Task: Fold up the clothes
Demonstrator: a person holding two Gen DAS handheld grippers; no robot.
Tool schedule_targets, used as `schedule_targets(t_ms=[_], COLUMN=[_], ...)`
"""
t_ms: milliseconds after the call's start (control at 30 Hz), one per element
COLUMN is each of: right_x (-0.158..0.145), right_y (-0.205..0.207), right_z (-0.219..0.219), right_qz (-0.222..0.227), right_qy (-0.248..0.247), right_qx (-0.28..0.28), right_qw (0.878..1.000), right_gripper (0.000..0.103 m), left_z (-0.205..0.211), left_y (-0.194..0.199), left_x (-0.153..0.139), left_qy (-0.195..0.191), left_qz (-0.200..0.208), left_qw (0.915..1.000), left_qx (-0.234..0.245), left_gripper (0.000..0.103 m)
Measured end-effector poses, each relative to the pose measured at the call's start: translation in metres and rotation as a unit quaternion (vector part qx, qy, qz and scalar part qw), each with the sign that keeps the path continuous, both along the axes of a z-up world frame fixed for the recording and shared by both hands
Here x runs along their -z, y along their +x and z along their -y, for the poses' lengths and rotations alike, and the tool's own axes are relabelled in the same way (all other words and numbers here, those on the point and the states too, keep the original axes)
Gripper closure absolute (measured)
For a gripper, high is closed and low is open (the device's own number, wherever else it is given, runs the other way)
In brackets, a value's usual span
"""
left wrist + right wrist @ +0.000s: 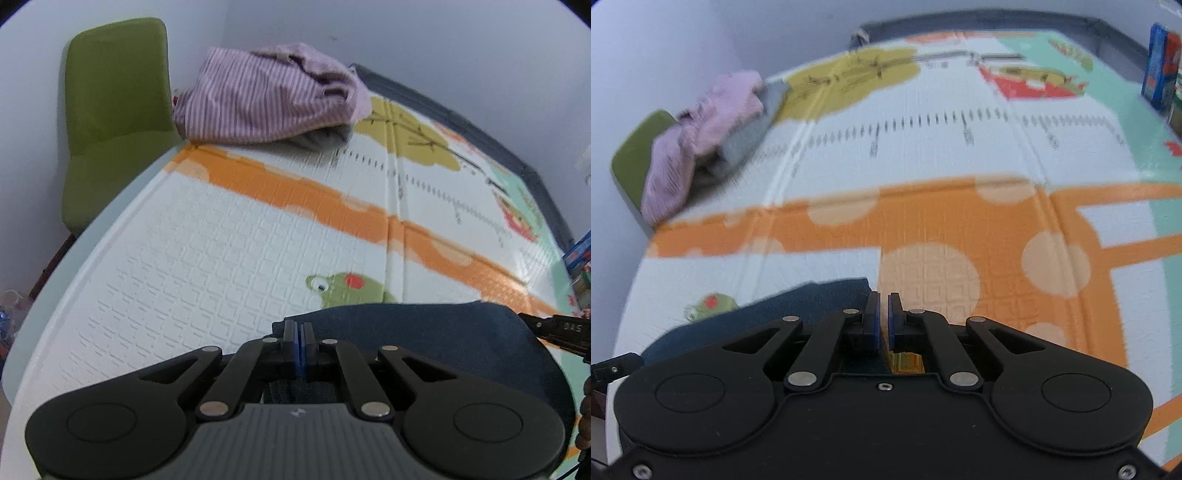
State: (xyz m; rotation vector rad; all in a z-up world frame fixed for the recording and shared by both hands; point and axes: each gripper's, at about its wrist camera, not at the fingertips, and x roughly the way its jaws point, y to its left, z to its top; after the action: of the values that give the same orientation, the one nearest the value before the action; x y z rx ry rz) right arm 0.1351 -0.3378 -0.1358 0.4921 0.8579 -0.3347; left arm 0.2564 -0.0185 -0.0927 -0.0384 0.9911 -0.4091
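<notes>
A dark blue garment [424, 332] lies on the patterned play mat [221, 240] close in front of me. My left gripper [299, 328] is shut on the garment's near left edge. In the right wrist view the garment [798, 306] lies to the left of my right gripper [884, 299], whose pads stand slightly apart with nothing between them, over the orange part of the mat [960, 229]. The right gripper's tip [554, 328] shows at the right edge of the left wrist view.
A pile of pink striped clothes [266, 99] over a grey piece lies at the mat's far left corner; it also shows in the right wrist view [701, 136]. A green chair [110, 110] stands behind it. Coloured boxes [1160, 66] stand at the far right edge.
</notes>
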Motion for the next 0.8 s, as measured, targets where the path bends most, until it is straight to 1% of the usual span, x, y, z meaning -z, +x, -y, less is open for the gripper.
schedule_targets(t_ms=[67, 133, 267, 367, 500, 567, 633, 700, 800], right_x=[-0.019, -0.039, -0.066, -0.074, -0.066, -0.055, -0.04, -0.026, -0.015], right_y=[-0.007, -0.014, -0.027, -0.042, -0.058, -0.065, -0.071, -0.077, -0.077], right_z=[-0.002, -0.008, -0.033, -0.056, -0.078, -0.084, -0.085, -0.083, -0.082], right_qz=[0.02, 0.038, 0.03, 0.026, 0.014, 0.002, -0.008, -0.007, -0.013], right_qy=[0.002, 0.003, -0.015, -0.023, -0.027, -0.032, -0.035, -0.035, -0.043], right_qx=[-0.011, -0.026, -0.066, -0.089, -0.093, -0.084, -0.073, -0.062, -0.056], right_qw=[1.0, 0.999, 0.997, 0.995, 0.995, 0.996, 0.997, 0.997, 0.997], right_gripper=[0.099, 0.098, 0.097, 0.097, 0.095, 0.095, 0.095, 0.095, 0.095], left_z=[0.0, 0.0, 0.001, 0.002, 0.0, -0.003, -0.005, -0.004, 0.0], left_y=[-0.006, -0.015, -0.038, -0.055, -0.066, -0.068, -0.07, -0.069, -0.065], left_x=[-0.013, -0.026, -0.039, -0.041, -0.021, -0.009, 0.003, 0.009, 0.017], left_qy=[-0.006, -0.02, -0.038, -0.04, -0.026, -0.012, -0.002, 0.009, 0.025], left_qz=[0.013, 0.025, 0.033, 0.036, 0.012, 0.017, 0.021, 0.021, 0.021], left_qw=[0.9999, 0.9993, 0.9977, 0.9966, 0.9975, 0.9982, 0.9984, 0.9985, 0.9985], left_qx=[0.007, 0.021, 0.046, 0.062, 0.064, 0.057, 0.053, 0.049, 0.043], left_gripper=[0.097, 0.095, 0.09, 0.088, 0.087, 0.088, 0.092, 0.099, 0.1])
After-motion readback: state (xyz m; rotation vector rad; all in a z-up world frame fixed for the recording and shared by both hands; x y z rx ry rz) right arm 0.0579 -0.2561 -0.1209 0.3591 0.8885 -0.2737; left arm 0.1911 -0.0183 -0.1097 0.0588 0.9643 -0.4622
